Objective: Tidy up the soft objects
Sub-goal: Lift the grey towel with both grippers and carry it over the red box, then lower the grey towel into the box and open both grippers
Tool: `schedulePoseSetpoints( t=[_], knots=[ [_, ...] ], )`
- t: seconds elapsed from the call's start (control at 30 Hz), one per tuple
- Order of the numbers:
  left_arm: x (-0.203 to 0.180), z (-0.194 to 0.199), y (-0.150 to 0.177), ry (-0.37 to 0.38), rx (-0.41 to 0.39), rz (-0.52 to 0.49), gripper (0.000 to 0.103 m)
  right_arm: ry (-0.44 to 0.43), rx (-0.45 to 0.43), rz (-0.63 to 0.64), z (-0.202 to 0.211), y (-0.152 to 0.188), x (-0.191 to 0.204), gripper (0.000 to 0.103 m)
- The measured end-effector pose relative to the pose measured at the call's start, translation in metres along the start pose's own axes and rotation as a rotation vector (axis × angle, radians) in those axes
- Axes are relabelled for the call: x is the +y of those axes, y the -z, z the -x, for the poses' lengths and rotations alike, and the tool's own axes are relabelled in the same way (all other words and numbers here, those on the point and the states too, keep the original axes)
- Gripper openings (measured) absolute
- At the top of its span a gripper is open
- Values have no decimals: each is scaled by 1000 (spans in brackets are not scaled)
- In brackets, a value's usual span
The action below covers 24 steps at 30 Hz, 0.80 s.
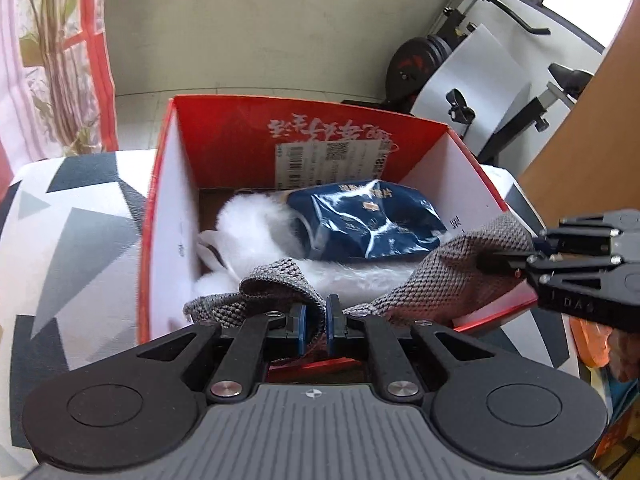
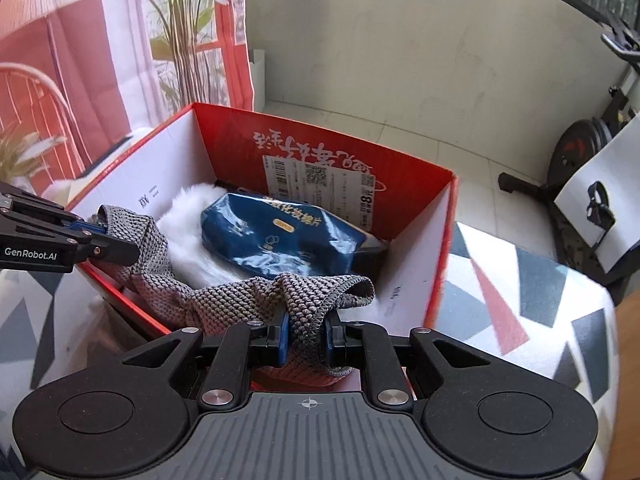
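Note:
A grey knitted cloth [image 1: 440, 280] hangs stretched between both grippers over the near edge of a red cardboard box [image 1: 224, 136]. My left gripper [image 1: 316, 322] is shut on one end of the grey cloth [image 2: 236, 300]. My right gripper [image 2: 306, 334] is shut on the other end. In the left wrist view the right gripper [image 1: 534, 254] comes in from the right. In the right wrist view the left gripper [image 2: 94, 236] comes in from the left. Inside the red box [image 2: 424, 208] lie a white fluffy item [image 1: 256, 220] and a shiny blue packet [image 1: 368, 220]. The blue packet [image 2: 280, 236] rests on the white fluffy item [image 2: 188, 236].
The box stands on a surface with a grey, black and red triangle pattern [image 1: 72, 232]. A brown board [image 1: 592, 128] rises at the right. An exercise bike [image 1: 440, 52] stands behind on the floor. A red printed curtain [image 2: 80, 60] hangs at the left.

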<state>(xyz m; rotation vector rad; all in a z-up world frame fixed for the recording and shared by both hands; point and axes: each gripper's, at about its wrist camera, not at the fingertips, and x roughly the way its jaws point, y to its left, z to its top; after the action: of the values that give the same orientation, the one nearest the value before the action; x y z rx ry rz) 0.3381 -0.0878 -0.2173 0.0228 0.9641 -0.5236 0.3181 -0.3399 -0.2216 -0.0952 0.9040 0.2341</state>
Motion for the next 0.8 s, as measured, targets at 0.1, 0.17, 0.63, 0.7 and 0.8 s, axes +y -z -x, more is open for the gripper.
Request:
schedulePoseSetpoints(
  t=[0.1,0.17,0.63,0.7,0.8],
  knots=[
    [1,-6,2,-5,8,7,11,-16,5,1,-1,-2,-2,15],
    [4,-8,2,-5,11,20,11,-20,23,10,-7,-2,2,16],
    [6,-5,-2,-19,5,-12,11,-103,142,-128,-43,-2,-1,17],
    [3,-1,-3,-42,-6,-37,13,-87,144,-153,-43,-2,-3,18],
    [1,6,-6,-68,-23,-70,23,-56,134,-172,-40,-1,-5,23]
  ],
)
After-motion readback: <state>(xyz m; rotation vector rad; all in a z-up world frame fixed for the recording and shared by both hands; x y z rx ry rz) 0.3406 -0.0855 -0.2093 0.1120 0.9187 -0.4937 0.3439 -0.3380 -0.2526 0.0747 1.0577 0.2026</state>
